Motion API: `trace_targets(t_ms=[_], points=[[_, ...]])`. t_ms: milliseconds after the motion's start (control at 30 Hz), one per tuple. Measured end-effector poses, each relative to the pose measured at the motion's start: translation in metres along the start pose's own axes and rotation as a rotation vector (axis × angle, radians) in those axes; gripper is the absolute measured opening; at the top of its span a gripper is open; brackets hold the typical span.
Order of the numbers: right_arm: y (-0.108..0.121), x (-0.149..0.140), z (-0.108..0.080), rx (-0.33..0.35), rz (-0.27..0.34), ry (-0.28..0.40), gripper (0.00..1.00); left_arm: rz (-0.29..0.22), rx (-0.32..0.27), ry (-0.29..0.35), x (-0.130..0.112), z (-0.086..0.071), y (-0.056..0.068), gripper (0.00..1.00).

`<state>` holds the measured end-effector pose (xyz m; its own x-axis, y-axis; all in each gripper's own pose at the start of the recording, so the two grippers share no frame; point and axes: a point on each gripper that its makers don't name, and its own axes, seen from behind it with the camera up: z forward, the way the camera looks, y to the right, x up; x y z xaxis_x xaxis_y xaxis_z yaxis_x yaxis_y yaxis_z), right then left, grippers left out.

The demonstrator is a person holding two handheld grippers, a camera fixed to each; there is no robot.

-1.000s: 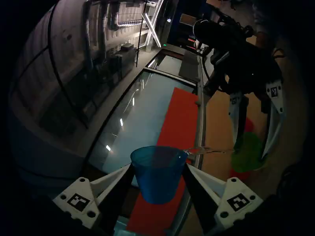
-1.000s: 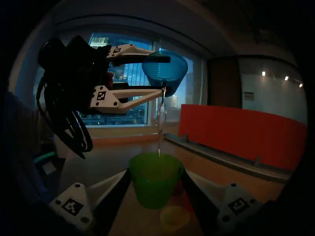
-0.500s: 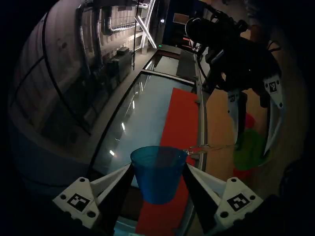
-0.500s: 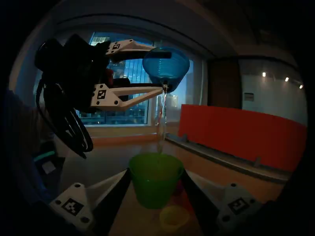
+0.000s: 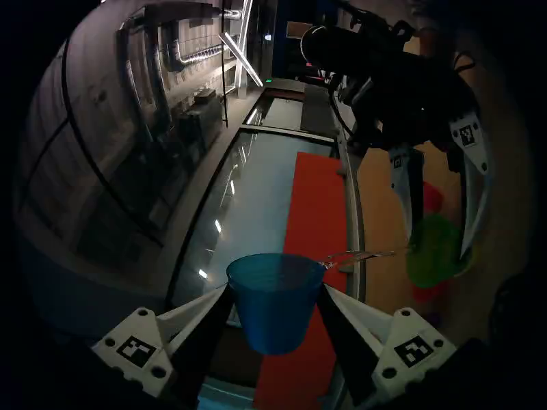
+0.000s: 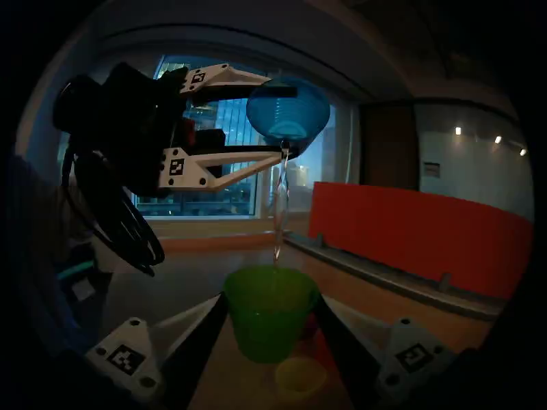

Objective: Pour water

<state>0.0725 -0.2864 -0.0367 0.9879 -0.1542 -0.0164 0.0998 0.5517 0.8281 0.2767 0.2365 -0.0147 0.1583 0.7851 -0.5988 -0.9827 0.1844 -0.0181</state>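
Pouring from the lip of the blue cup, a thin stream of water falls straight down into the open mouth of the green cup directly below it. The blue cup is tipped well over on its side, its rim turned toward the camera in the right gripper view, and it hangs high above the green cup, well apart from it. The green cup stands upright.

The left tongs are closed onto the blue cup, one white finger pressed against each side of its wall just under the rim. The right tongs grip the green cup the same way, a finger on either side, narrowed only as far as the cup allows.

In the left gripper view the water leaves the blue cup's rim and runs sideways across the picture to the green cup held between the other tongs' fingers.

Just below the green cup a small yellow cup sits on the wooden desk, with something red beside it, partly hidden. An orange-red panel runs along the desk's far edge, and a large window lies behind the left tongs. Black cables loop down from their body.
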Motion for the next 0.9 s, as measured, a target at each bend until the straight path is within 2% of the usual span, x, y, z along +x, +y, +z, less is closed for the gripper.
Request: trace_targets(t_ms=[900], points=[[0.000,0.003,-0.002,-0.009,-0.004,0.004,0.91,0.229,0.037,0.016,0.017,-0.001,-0.004,0.84]])
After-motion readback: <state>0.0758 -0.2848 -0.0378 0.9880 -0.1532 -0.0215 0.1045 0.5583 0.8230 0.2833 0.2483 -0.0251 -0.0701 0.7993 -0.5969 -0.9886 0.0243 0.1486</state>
